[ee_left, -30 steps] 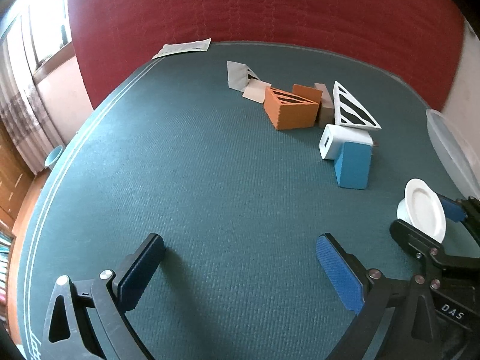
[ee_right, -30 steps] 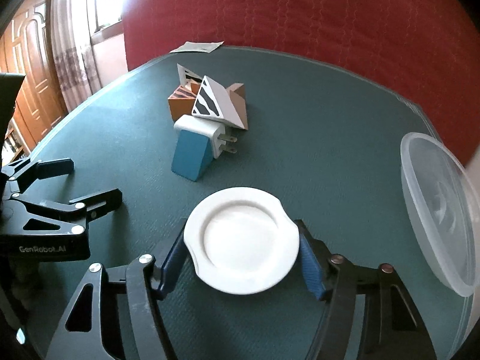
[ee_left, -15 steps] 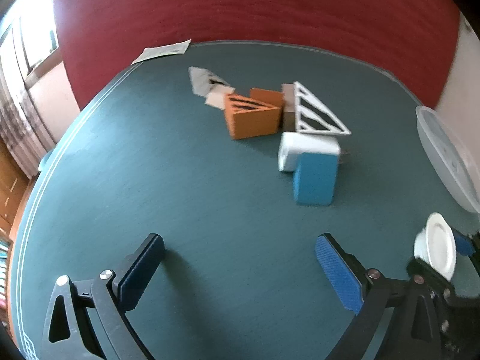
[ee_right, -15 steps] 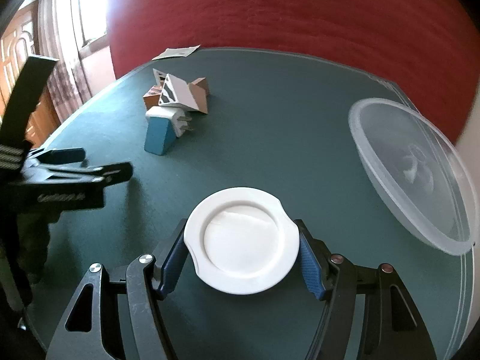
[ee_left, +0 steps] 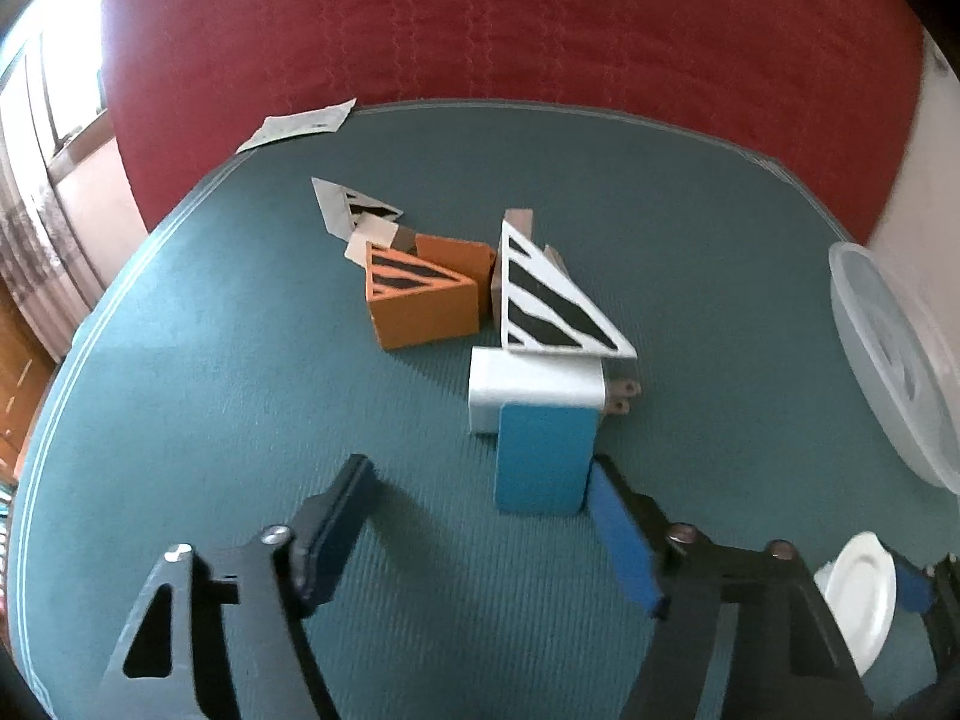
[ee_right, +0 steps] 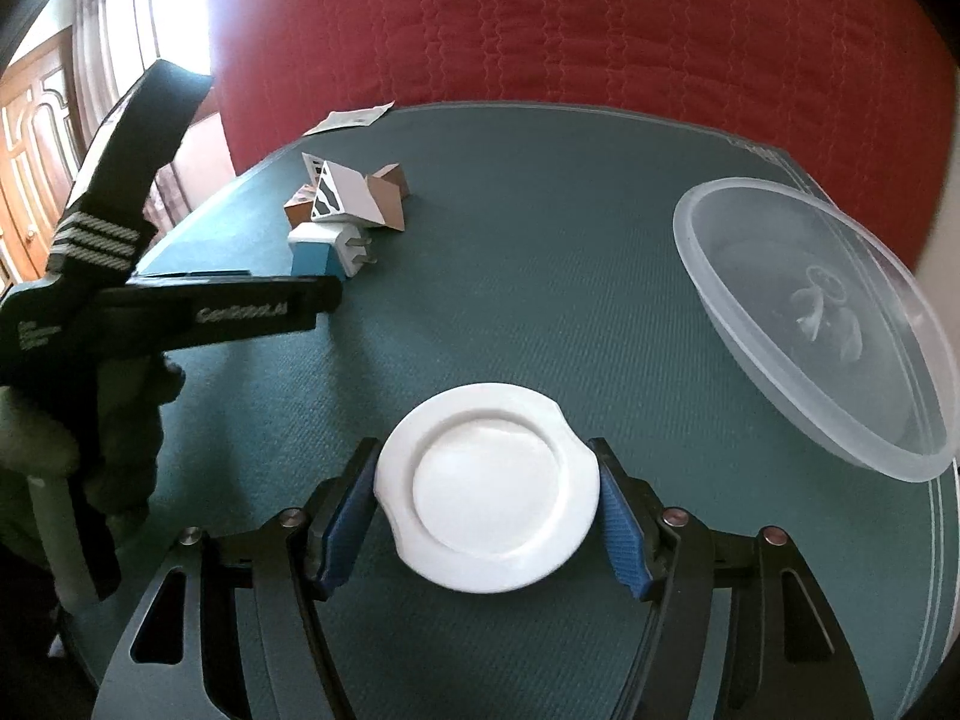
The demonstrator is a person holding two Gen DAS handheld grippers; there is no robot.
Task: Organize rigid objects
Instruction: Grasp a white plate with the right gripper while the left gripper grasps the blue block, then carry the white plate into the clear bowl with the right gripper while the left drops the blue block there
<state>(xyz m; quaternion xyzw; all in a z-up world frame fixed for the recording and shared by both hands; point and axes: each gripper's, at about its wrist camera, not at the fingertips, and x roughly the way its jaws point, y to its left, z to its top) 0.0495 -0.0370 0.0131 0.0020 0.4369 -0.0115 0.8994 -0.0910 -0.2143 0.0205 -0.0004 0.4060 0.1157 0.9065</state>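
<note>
Since the earlier frames, both hands have carried across the green felt table [ee_left: 180,420]: the left gripper [ee_left: 480,516] now sits close up to the cluster of blocks, and its jaws have just been closing, with nothing between them. Its right blue pad [ee_left: 621,531] stands just beside the lower corner of the blue rectangular block [ee_left: 543,459]; contact cannot be confirmed. That gripper remains unclenched and empty.

The blue block leans against a white plug adapter [ee_left: 528,387], whose metal prongs point right. Behind it rest a white wedge with black stripes [ee_left: 549,300] and an orange striped wedge [ee_left: 420,306], side by side. A grey striped wedge [ee_left: 345,210] lies farther back, and a paper sheet [ee_left: 300,123] at the far table edge.

The right gripper [ee_right: 486,507] is clamped on a small white round plate [ee_right: 486,483], pads pressing its opposite rims. A clear plastic bowl [ee_right: 810,312] sits tilted at the right edge of the table, well apart from the blocks.
</note>
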